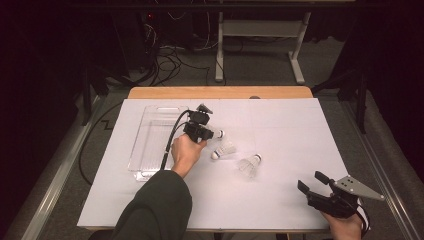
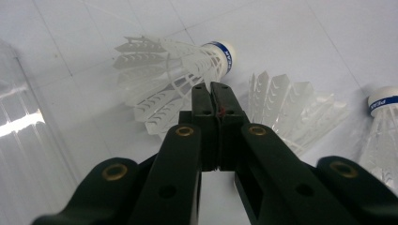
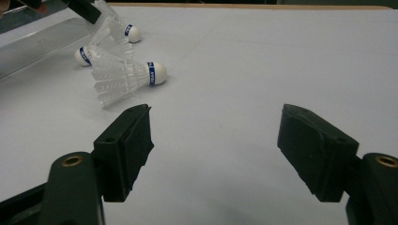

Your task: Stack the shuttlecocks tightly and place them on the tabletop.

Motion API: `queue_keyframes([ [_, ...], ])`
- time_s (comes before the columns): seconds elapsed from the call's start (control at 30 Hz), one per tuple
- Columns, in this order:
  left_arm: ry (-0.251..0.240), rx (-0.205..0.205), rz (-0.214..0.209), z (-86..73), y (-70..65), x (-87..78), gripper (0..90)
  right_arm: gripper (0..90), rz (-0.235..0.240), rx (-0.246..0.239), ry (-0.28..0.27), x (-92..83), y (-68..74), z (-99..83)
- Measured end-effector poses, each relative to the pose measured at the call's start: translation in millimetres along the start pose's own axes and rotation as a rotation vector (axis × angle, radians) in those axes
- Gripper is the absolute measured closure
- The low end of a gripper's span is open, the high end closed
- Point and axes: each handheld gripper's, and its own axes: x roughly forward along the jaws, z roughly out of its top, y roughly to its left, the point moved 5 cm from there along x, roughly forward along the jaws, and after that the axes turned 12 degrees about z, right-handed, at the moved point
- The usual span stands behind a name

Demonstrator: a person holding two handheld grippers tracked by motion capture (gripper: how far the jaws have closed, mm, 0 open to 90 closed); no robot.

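Three white shuttlecocks with blue-banded corks lie left of the middle of the white table [image 1: 280, 150]. My left gripper [image 1: 206, 134] [image 2: 211, 91] has its jaws pressed together on the feather skirt of the far shuttlecock [image 1: 219, 134] [image 2: 173, 70] [image 3: 115, 26], beside the clear tray. A second shuttlecock [image 1: 223, 150] [image 2: 291, 108] [image 3: 101, 54] and a third [image 1: 250, 164] [image 2: 385, 117] [image 3: 126, 79] lie loose nearby. My right gripper [image 1: 312, 181] [image 3: 216, 122] rests near the front right corner, wide open with nothing between its jaws.
A clear plastic tray [image 1: 137, 150] [image 2: 19, 122] [image 3: 37, 42] lies along the table's left side, just left of my left hand. A wooden edge [image 1: 220, 92] borders the far side. Cables and a desk frame [image 1: 260, 45] stand on the floor beyond.
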Motion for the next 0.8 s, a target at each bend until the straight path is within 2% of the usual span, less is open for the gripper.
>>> queue_keyframes([
  [0.33,-0.018,0.041,0.014,2.9,3.4,-9.3,89.8,27.4,0.001,0.0,0.0,0.2,-0.1,0.0],
  [0.8,0.011,0.087,0.057,0.9,11.4,-19.6,89.7,27.4,0.004,0.004,0.002,0.9,-0.4,-0.3],
])
